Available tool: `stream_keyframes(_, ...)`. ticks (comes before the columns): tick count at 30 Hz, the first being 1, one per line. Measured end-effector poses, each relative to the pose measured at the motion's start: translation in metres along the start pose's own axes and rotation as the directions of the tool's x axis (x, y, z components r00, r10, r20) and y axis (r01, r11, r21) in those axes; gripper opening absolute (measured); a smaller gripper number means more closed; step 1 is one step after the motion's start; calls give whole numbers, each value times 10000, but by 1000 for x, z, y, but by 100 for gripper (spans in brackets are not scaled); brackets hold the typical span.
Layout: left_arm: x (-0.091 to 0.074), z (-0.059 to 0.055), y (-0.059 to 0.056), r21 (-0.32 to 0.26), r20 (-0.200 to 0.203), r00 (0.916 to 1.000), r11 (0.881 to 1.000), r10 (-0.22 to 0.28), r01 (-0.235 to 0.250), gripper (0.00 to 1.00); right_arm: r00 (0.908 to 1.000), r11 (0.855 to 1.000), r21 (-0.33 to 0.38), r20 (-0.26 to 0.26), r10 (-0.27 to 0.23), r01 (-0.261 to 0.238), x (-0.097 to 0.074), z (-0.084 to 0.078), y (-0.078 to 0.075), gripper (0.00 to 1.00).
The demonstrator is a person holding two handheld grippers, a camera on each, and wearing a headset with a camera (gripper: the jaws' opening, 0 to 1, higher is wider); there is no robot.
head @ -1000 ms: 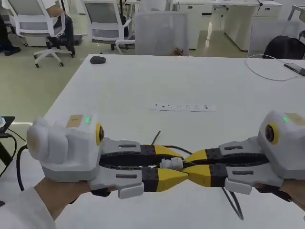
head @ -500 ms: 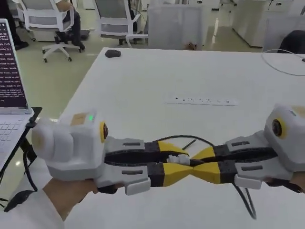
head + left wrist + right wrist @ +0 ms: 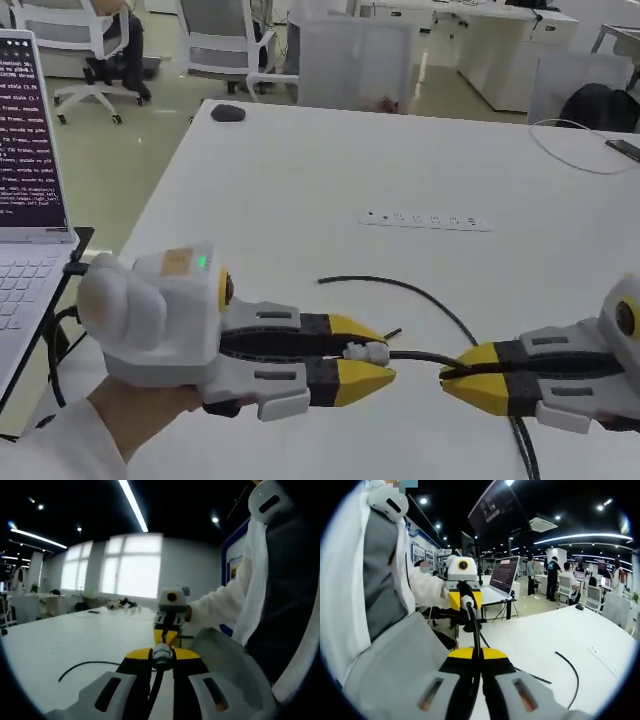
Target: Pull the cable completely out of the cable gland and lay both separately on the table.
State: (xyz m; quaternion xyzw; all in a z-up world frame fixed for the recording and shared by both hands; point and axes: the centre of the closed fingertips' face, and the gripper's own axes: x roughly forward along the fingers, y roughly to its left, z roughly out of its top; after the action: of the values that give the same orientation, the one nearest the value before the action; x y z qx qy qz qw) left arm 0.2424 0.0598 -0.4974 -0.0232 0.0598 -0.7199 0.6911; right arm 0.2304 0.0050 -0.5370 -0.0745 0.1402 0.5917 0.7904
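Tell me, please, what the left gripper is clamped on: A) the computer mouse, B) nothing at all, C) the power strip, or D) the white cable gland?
D: the left gripper is shut on the white cable gland, and the right gripper pinches the black cable that leads out of it.

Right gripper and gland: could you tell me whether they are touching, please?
Apart. The head view shows the gland held in the left gripper, and a bare stretch of cable spans the gap to the right gripper, shut on that cable.
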Motion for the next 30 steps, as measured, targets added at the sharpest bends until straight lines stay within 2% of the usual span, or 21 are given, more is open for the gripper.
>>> stream_keyframes(3, 2, 1, 3, -52, 148, 9999, 10000, -22, 23, 16, 9997, 9996, 229, -188, -160, 164, -4, -5, -4, 3)
stream_keyframes(10, 3, -5, 5, 21, -154, 9999, 10000, 5, -4, 16, 9978, 9985, 381, -551, -379, 400, 6, -12, -12, 3)
stream_keyframes(12, 3, -9, 8, -119, -368, 9993, 9999, 35, -40, 16, 9968, 9983, 295, -640, -481, 500, 10, -12, -14, 3)
stream_keyframes(17, 7, -13, 8, -70, -533, 9986, 10000, -39, 35, 16, 9964, 9984, 422, -766, -354, 387, 15, -8, -11, 6)
stream_keyframes(19, 10, -14, 8, -173, -496, 9987, 9998, -101, 92, 16, 9966, 9984, 444, -754, -323, 357, 17, -2, -10, 13)
stream_keyframes(20, 12, -15, 7, -274, -504, 9986, 9995, -154, 141, 16, 9981, 9991, 353, -582, -224, 245, 19, 5, -8, 14)
stream_keyframes(23, 17, -21, 6, -323, -680, 9973, 9991, -294, 273, 16, 9996, 9993, 370, -270, 49, -39, 25, 20, -2, 14)
stream_keyframes(27, 26, -24, 2, -376, -733, 9958, 9979, -556, 530, 16, 9995, 9995, -59, 109, 295, -294, 38, 42, 4, 16)
stream_keyframes(30, 29, -22, 1, -384, -685, 9955, 9973, -655, 630, 16, 9992, 9995, -112, 247, 312, -309, 42, 47, 2, 15)
